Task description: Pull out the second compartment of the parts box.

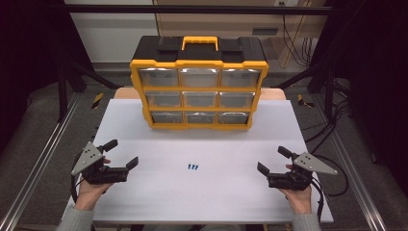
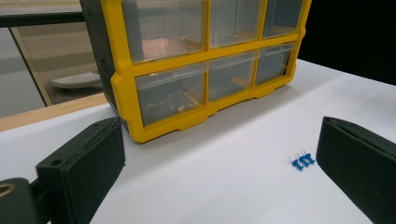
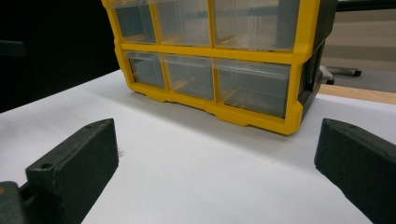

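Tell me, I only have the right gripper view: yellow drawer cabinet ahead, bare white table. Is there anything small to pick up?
Observer: Yes. Three small blue pieces lie together on the white table, in front of the cabinet, about midway between the two grippers.
Operator: Is the left gripper near them?
Observer: Not touching. The left gripper is over the table's left side, jaws spread, holding nothing; in its own view the pieces sit just beside one jaw.
Operator: How many drawers does the cabinet have, and are any open?
Observer: Nine clear drawers in three rows of three in the high view, all pushed in. A yellow carry handle sits on top.
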Available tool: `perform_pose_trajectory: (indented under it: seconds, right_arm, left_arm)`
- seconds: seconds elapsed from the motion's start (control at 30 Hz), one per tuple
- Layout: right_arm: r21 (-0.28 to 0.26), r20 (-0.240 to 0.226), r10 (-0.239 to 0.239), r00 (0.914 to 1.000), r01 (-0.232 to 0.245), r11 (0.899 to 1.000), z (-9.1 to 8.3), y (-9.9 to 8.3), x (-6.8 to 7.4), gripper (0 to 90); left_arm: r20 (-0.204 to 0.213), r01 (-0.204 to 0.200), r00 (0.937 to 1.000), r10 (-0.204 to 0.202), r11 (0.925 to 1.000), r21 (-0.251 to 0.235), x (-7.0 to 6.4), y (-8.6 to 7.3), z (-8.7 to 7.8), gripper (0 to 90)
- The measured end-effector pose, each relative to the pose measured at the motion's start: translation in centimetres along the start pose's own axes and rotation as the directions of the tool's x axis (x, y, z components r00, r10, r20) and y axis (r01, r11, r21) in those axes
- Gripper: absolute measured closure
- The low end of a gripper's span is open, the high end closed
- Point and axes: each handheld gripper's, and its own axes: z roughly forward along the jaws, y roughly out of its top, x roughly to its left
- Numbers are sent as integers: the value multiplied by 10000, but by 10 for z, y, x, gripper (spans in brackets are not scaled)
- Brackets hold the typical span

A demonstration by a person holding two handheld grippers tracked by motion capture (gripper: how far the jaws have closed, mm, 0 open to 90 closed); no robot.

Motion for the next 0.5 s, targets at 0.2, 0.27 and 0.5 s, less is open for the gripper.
perform_pose_trajectory:
  seconds: [0.2, 0.27, 0.5]
  right_arm:
    - [45, 51, -45, 10000, 45, 10000, 1, -1, -1, 3]
    - [47, 38, -70, 10000, 70, 10000, 1, -1, -1, 3]
    - [87, 37, -37, 10000, 36, 10000, 1, -2, -2, 3]
  left_arm:
    - [-34, -46, 10000, 46, 10000, 84, 0, -1, 1, 8]
    - [-54, -78, 10000, 79, 9999, 126, 0, -1, 2, 7]
    - [14, -197, 9998, 196, 9996, 197, 0, 1, 3, 14]
